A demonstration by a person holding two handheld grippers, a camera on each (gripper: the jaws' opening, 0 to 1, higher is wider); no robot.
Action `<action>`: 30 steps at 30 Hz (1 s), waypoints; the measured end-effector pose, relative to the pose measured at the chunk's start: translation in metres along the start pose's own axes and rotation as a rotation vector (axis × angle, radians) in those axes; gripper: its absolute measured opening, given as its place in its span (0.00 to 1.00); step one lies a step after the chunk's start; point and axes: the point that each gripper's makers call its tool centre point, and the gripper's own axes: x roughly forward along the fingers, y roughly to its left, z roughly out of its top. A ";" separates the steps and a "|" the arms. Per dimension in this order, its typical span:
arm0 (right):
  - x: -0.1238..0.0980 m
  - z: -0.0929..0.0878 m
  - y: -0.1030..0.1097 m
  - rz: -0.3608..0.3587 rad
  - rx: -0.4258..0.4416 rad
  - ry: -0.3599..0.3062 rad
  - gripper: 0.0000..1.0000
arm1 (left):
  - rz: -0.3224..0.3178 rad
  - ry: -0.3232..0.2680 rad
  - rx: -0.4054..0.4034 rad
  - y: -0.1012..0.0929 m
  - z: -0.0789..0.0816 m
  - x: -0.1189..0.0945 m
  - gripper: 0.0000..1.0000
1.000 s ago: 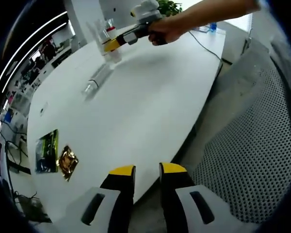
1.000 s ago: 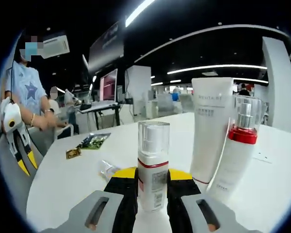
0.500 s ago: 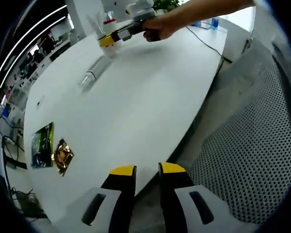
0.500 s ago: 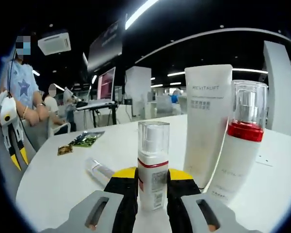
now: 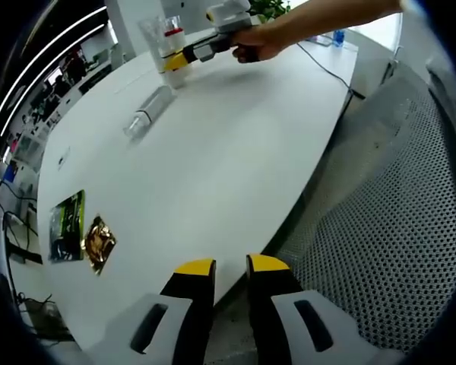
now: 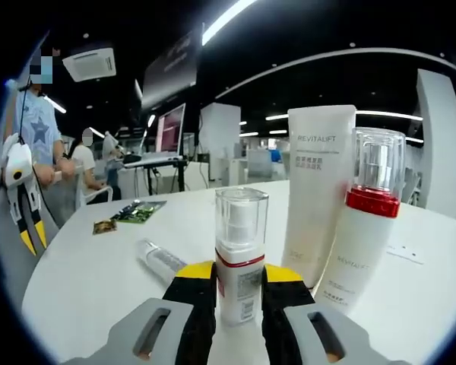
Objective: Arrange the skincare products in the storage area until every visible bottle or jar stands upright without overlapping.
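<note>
My right gripper (image 6: pixel 239 283) clamps the small pump bottle (image 6: pixel 240 255) low on its body, upright beside the white tube (image 6: pixel 317 190); it looks light, rigid, slick. My left gripper (image 5: pixel 229 268) hangs slightly open, empty.

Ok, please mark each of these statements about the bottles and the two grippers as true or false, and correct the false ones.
1. The right gripper is closed on the small pump bottle. True.
2. The small pump bottle is lying on its side. False: it stands upright on the white table.
3. The clear tube lies flat on the table. True.
4. The left gripper holds the white tube. False: it holds nothing, near the table edge.
5. The red-collared bottle stands beside the white tube. True.
</note>
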 end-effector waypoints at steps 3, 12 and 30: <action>0.000 0.000 -0.005 -0.014 0.013 0.003 0.14 | 0.010 -0.009 0.008 0.001 0.002 -0.002 0.10; 0.000 -0.004 -0.018 -0.046 0.035 0.033 0.15 | 0.023 -0.019 0.007 0.004 0.004 -0.003 0.09; -0.012 -0.023 -0.018 -0.120 0.173 0.137 0.18 | 0.037 -0.035 0.027 0.005 0.007 -0.004 0.08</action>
